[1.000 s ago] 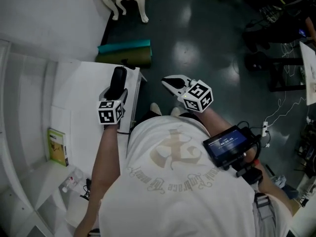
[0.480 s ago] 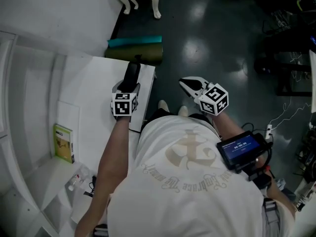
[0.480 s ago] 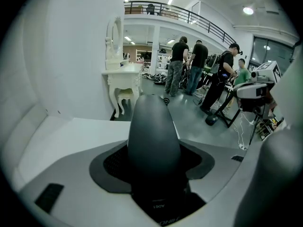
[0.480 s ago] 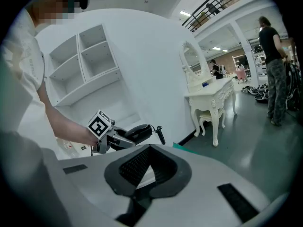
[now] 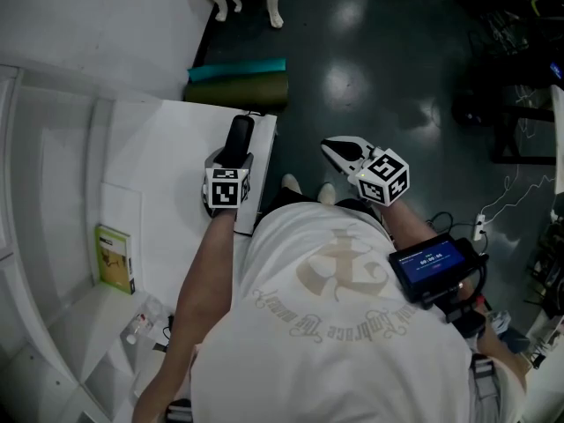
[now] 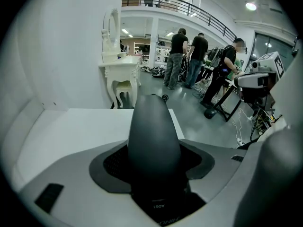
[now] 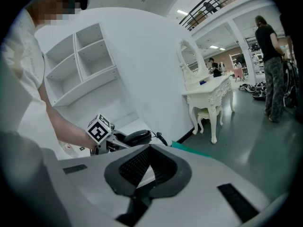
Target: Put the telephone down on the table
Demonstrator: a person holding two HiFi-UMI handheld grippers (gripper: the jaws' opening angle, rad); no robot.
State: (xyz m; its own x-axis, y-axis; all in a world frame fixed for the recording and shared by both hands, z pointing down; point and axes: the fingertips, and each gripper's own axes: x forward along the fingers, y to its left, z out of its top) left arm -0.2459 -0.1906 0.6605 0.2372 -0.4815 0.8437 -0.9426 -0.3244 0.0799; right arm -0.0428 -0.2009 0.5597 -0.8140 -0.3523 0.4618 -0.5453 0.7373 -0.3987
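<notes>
over the right-hand edge of the white desk (image 5: 167, 174) the left tongs (image 5: 231, 160) are clenched on the telephone (image 5: 238, 137), a black handset that points away from the person, its far end near the desk's far right corner. from the left gripper view the telephone (image 6: 152, 136) fills the space between the two grey jaws, which press on its sides, and its rounded end rises up the middle of the picture with the desk's pale top behind it. whether the handset touches the desk or hangs just above it cannot be told from any view. a black cord (image 7: 158, 137) leaves the handset's far end. the right tongs (image 5: 339, 151) are held off the desk, over the dark shiny floor (image 5: 388, 69) and well apart from the telephone; in the right gripper view the right tongs (image 7: 147, 167) are closed with nothing in them, their black pads meeting at the tips. that view also catches the telephone (image 7: 137, 137) side-on, beside the left marker cube (image 7: 99, 129). a green booklet (image 5: 113, 258) lies at the desk's left side. beyond the desk's far edge lie a teal roll (image 5: 236, 69) and an olive roll (image 5: 236, 90) on the floor, side by side.
</notes>
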